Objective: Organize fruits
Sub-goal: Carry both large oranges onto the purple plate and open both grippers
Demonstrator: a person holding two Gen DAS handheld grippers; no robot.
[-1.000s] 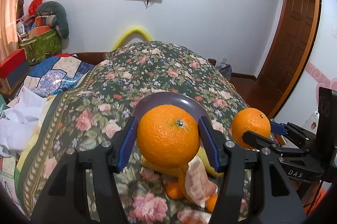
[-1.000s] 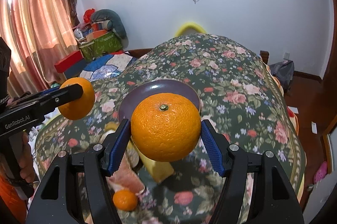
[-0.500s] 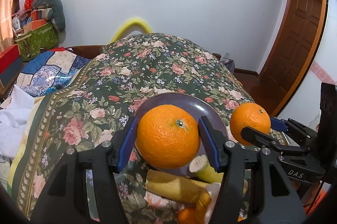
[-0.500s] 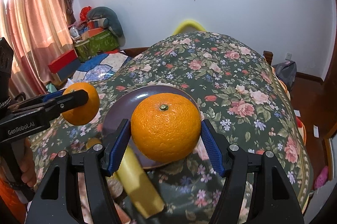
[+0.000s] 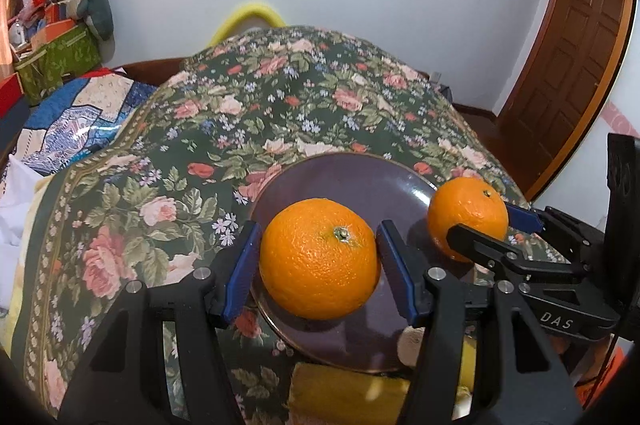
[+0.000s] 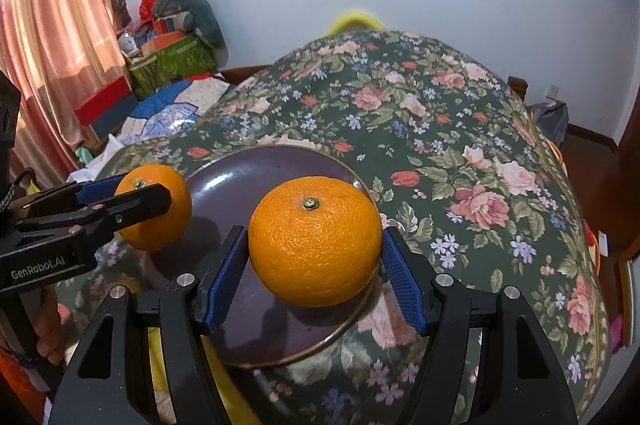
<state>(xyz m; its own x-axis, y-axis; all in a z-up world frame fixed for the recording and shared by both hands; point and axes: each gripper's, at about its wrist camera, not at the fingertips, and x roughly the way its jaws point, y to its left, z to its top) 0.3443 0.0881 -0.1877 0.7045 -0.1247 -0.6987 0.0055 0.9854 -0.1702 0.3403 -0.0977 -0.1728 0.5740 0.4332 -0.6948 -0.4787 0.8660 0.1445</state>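
Floral tablecloth (image 5: 168, 209) underneath, dark purple plate (image 5: 352, 181) at centre. Clamped in the left gripper (image 5: 318, 265), one orange (image 5: 320, 259) above the plate's near half. Clamped in the right gripper (image 6: 314, 263), a second orange (image 6: 315, 240), at 3 o'clock of the first, over the plate's right edge.

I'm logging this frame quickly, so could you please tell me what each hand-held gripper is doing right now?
Left hand-held gripper: closed on an orange.
Right hand-held gripper: closed on another orange.
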